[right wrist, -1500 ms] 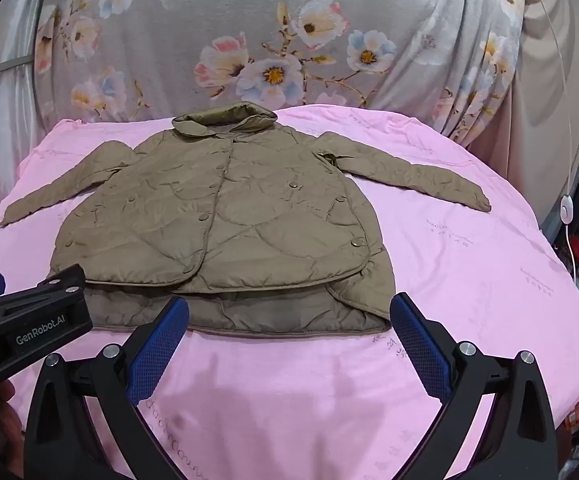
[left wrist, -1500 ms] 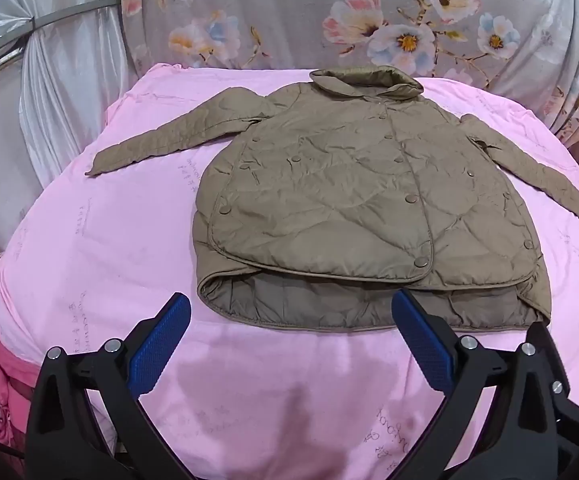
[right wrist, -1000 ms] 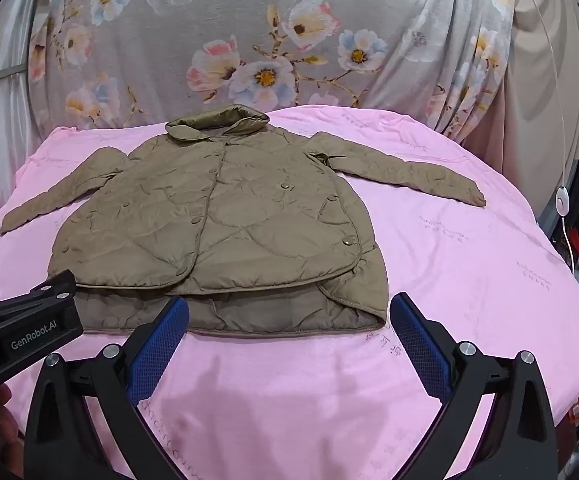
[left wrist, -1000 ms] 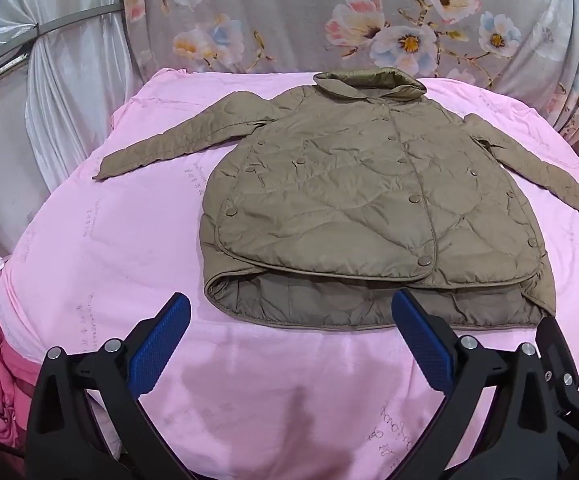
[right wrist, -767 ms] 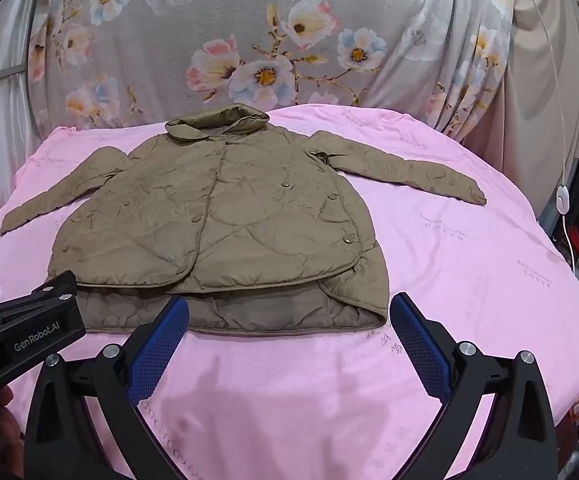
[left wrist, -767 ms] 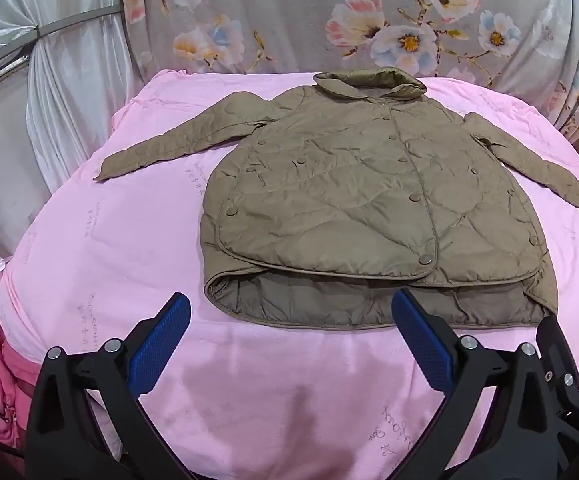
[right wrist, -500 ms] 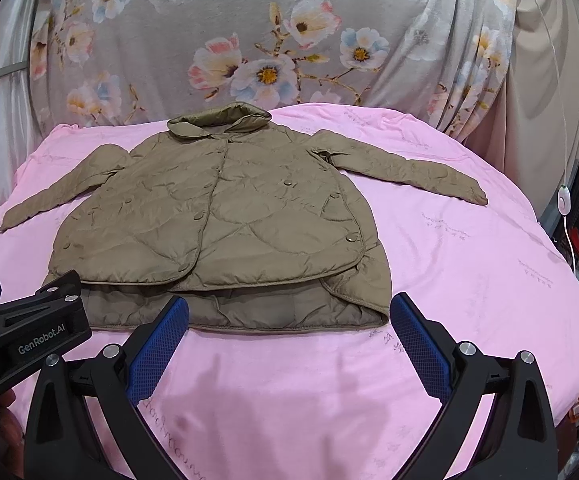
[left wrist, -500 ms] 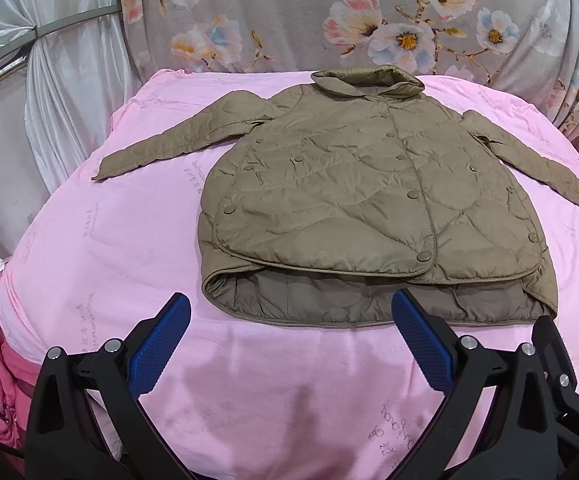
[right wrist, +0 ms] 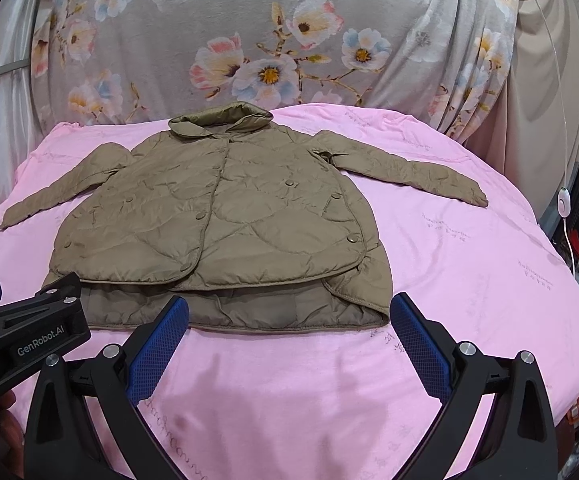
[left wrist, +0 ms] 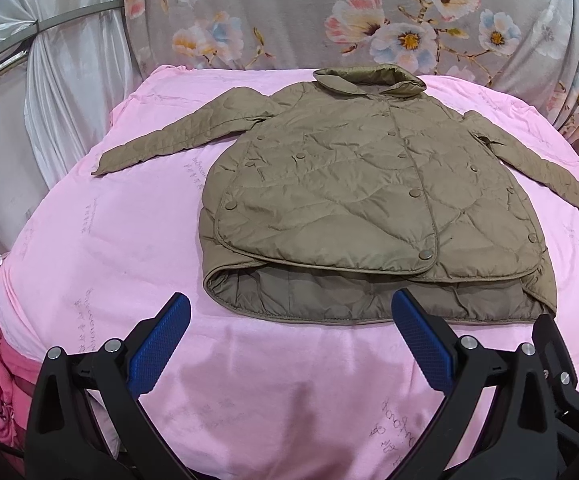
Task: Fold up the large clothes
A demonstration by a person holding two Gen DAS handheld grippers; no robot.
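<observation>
Olive quilted jacket (left wrist: 373,200), front up and sleeves spread, lies flat on the pink sheet (left wrist: 109,264) at 12 o'clock of both claws: left gripper (left wrist: 289,340) and right gripper (right wrist: 289,340) spread wide (holding nothing), above the near sheet.

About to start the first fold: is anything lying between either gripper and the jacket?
Nothing visible. Only bare pink cover lies between the open left gripper, the open right gripper and the jacket, which lies flat with both sleeves spread.
</observation>
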